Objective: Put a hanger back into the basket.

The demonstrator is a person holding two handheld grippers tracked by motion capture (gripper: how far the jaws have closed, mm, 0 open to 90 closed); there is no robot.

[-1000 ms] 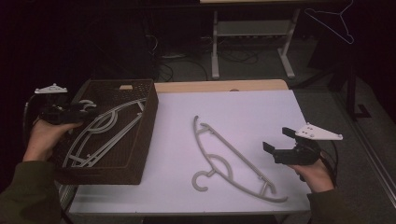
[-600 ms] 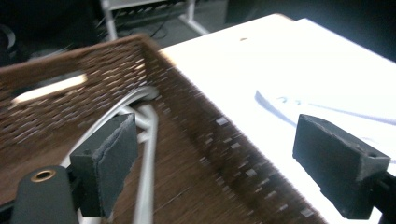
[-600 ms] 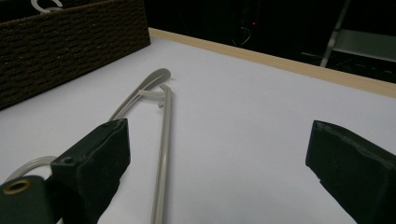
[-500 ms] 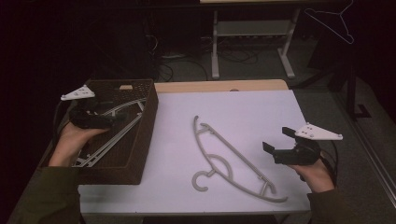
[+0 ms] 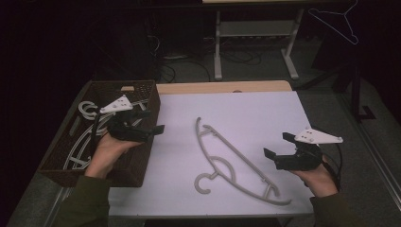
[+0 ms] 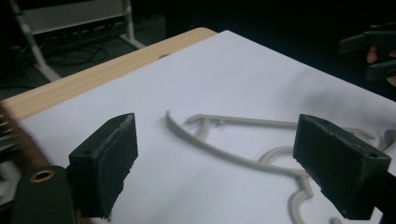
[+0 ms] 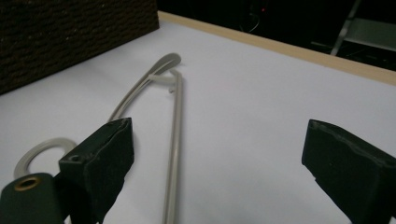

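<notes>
Dark brown woven basket [image 5: 142, 166] at table's left edge holding pale grey plastic hangers [image 5: 81, 142], one grey plastic hanger [image 5: 235, 163] flat on white tabletop [image 5: 246, 113], left gripper [image 5: 153, 128] over basket rim, jaws just widened, empty, right gripper [image 5: 279, 145] beside hanger, jaws spread, empty.

Each black two-jaw gripper [image 5: 155, 127] [image 5: 277, 146] carries a grey three-cornered plate [image 5: 117, 104]; the person wears olive-green sleeves [image 5: 85, 203].

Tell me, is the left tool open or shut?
Open: the left tool shows a wide gap between its black jaws, nothing between them, with the grey hanger lying beyond.
</notes>
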